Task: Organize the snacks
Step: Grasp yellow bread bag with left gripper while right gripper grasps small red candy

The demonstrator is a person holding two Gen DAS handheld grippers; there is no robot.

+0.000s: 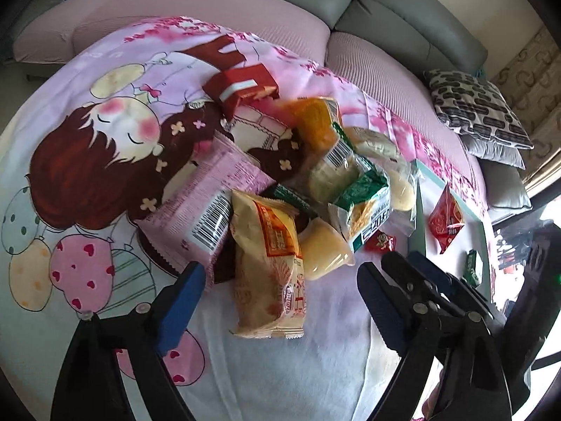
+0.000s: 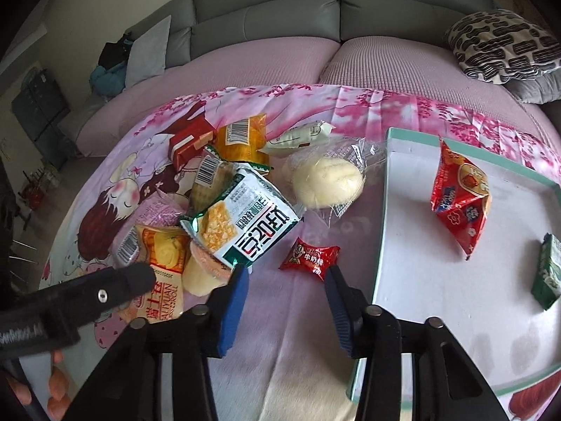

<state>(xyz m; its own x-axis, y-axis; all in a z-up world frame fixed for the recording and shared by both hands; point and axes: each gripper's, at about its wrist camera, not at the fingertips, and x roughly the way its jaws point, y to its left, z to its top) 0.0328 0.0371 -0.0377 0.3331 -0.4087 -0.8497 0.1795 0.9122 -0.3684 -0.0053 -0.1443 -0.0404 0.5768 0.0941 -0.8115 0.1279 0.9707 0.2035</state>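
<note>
Both fingers hold nothing: my right gripper (image 2: 285,282) half open by the red candy (image 2: 310,259), left gripper (image 1: 280,293) wide; two packets in tray (image 2: 382,231), the pile (image 2: 245,217) remains

Behind my work surface stands a grey sofa (image 2: 266,3) with a padded backrest, its seat under a pale pink ribbed cover (image 2: 396,66). A black-and-white patterned cushion (image 2: 505,47) lies at the seat's right end on a grey cushion (image 2: 536,87). A light grey cushion (image 2: 149,49) leans at the left end. A cream wall (image 2: 70,17) rises behind. Soft daylight fills the room.
</note>
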